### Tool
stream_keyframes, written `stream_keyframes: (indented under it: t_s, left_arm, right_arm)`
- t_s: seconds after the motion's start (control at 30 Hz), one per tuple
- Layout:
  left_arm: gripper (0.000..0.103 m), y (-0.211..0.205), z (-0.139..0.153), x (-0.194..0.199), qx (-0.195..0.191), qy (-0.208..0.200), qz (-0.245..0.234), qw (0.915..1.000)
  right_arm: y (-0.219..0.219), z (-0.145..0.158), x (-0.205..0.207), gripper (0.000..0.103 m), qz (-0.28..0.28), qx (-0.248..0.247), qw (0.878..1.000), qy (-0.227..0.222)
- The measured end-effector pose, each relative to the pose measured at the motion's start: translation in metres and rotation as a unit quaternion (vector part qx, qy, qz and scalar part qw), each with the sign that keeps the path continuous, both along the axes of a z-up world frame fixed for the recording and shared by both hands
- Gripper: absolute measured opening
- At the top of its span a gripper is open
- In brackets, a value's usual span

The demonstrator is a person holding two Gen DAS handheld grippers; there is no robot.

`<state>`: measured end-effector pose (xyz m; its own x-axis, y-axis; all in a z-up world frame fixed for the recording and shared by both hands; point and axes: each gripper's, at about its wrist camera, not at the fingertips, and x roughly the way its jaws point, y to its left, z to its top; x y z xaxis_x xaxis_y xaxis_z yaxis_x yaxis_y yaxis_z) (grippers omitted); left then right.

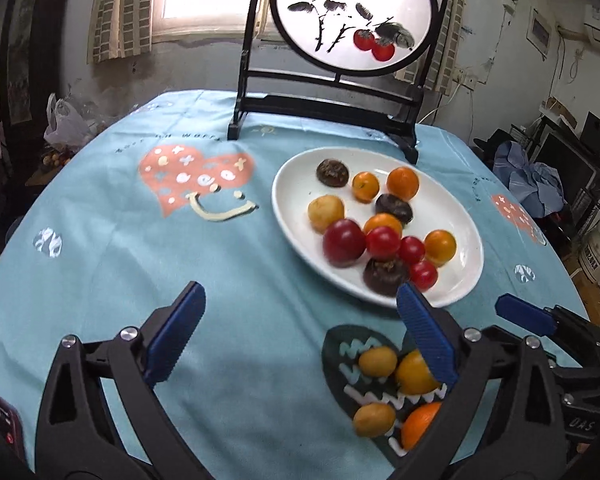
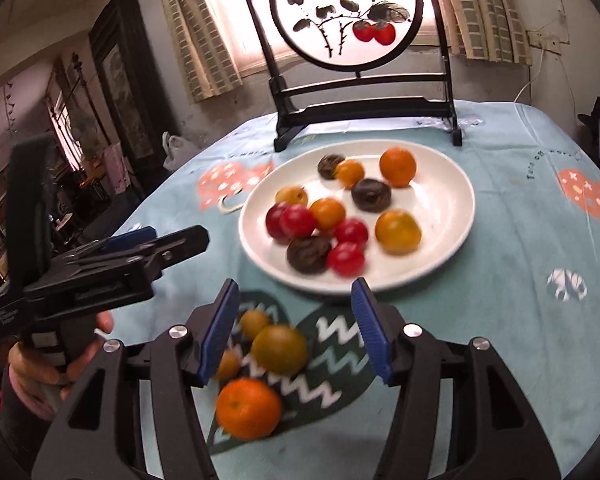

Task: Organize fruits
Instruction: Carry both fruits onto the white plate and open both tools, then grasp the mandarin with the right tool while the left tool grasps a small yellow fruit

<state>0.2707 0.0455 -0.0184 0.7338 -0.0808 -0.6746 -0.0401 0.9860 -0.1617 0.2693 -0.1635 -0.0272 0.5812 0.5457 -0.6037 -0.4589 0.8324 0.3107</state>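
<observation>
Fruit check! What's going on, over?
Both grippers open, empty. Four fruits loose on cloth, rest on plate. Nothing in the way.

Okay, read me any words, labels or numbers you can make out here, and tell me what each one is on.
"DAS": partial letters on the right gripper's black body, left wrist view.
Brush calligraphy and a red seal on the round painted screen: too small to read.
Printed lettering on the blue tablecloth, near the far edge: blurred, unreadable.
White label on the left gripper's body: too blurred.
</observation>
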Motion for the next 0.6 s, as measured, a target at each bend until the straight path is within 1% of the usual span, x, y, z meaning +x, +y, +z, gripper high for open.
stream_keyframes:
  t_s: [0.07, 0.13, 0.2, 0.33, 0.43, 0.6]
  left_arm:
    - [0.098, 0.007, -0.010, -0.001, -0.003, 0.025, 0.009, 0.9996]
    - [0.098, 0.013, -0.013, -0.002, -0.002, 0.032, 0.025, 0.9992]
    - [0.098, 0.015, -0.013, -0.004, 0.004, 0.029, 0.038, 0.9989]
    - [0.098, 0.018, -0.012, -0.006, 0.006, 0.029, 0.041, 0.9987]
    - [0.098, 0.017, -0.012, -0.005, 0.006, 0.033, 0.039, 0.9987]
    - [0.098, 0.019, -0.009, -0.006, -0.001, 0.034, 0.040, 0.9986]
  right_arm:
    - [0.004, -0.006, -0.011, 0.059, 0.013, -0.009, 1.000, 0.006]
    - [0.010, -0.010, -0.020, 0.059, 0.028, -0.022, 0.999, 0.011]
    - [0.017, -0.015, -0.023, 0.059, 0.038, -0.042, 0.998, 0.017]
    - [0.028, -0.026, -0.029, 0.059, 0.068, -0.062, 0.995, 0.039]
    - [0.035, -0.031, -0.034, 0.059, 0.077, -0.084, 0.993, 0.036]
    - [0.038, -0.036, -0.035, 0.059, 0.076, -0.100, 0.991, 0.035]
